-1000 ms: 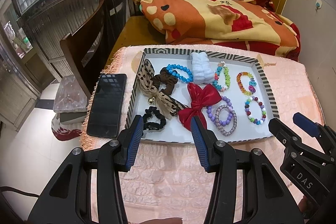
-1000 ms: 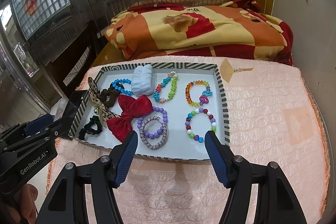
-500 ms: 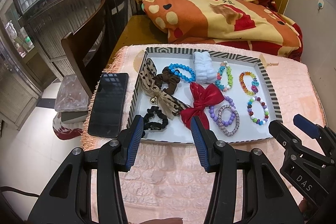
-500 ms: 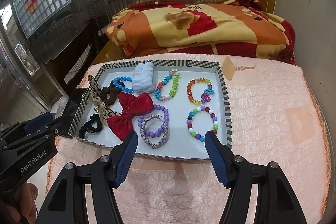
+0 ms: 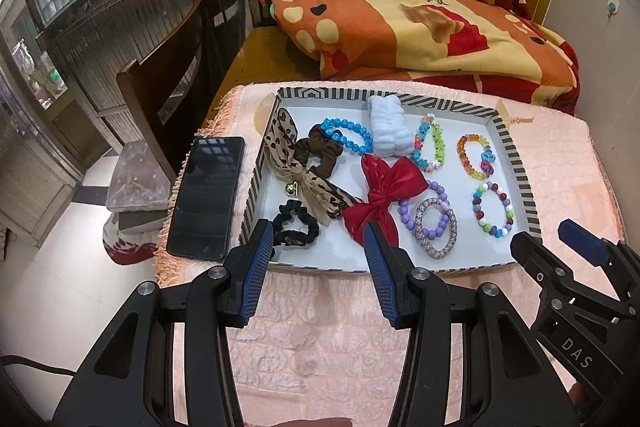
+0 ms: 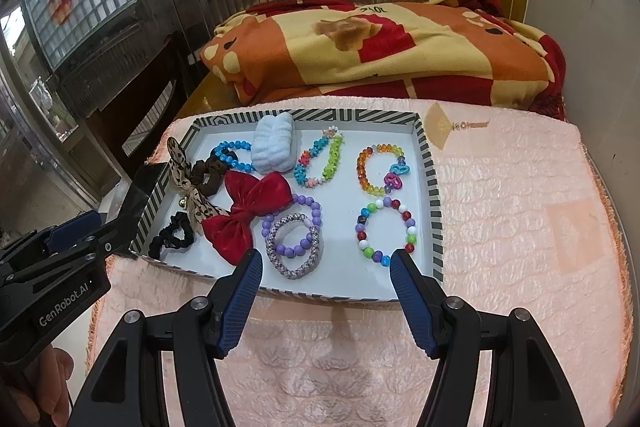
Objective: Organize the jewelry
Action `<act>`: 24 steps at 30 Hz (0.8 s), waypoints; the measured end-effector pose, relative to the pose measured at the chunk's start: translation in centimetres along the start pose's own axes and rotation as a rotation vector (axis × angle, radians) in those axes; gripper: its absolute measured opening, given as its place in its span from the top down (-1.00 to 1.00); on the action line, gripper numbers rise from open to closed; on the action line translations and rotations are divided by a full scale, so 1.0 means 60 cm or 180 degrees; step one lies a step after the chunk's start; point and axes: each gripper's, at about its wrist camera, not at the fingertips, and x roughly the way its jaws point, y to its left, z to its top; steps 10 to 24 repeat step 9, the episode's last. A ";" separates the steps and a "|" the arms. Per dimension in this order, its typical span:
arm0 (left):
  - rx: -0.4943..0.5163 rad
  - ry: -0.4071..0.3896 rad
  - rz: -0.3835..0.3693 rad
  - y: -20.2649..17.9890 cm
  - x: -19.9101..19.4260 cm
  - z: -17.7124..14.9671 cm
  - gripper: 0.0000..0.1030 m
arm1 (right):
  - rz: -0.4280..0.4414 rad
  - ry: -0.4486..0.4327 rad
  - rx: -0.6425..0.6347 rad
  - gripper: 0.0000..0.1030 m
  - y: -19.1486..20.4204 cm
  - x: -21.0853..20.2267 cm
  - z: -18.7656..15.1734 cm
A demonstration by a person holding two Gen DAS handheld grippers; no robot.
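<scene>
A striped-rim white tray [image 5: 516,163] [image 6: 430,163] sits on a pink cloth. It holds a red bow [image 5: 380,195] [image 6: 248,207], a leopard-print bow [image 5: 304,179], a brown scrunchie [image 5: 320,155], a black scrunchie [image 5: 296,225] [image 6: 172,237], a light blue scrunchie [image 5: 388,133] [image 6: 274,145] and several bead bracelets, such as the multicoloured one [image 6: 386,231]. My left gripper [image 5: 318,247] is open and empty, just in front of the tray's near edge. My right gripper [image 6: 326,275] is open and empty, near the same edge further right.
A black phone [image 5: 208,199] lies on the cloth left of the tray. A folded orange and yellow blanket [image 5: 420,39] lies behind it. A dark wooden chair [image 5: 168,91] stands at the left. The pink cloth [image 6: 520,227] extends right of the tray.
Both grippers have moved slightly back from the tray, staying open. Nothing in the tray has moved.
</scene>
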 end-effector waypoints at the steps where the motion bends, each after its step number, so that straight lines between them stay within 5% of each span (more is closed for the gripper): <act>1: 0.0009 -0.0008 0.0010 -0.002 -0.001 0.000 0.10 | 0.0002 0.0003 -0.0001 -0.24 -0.001 0.000 -0.001; 24: 0.0009 -0.0046 0.0119 -0.004 0.005 -0.005 0.10 | -0.0037 0.0001 0.0055 -0.24 -0.042 -0.003 -0.009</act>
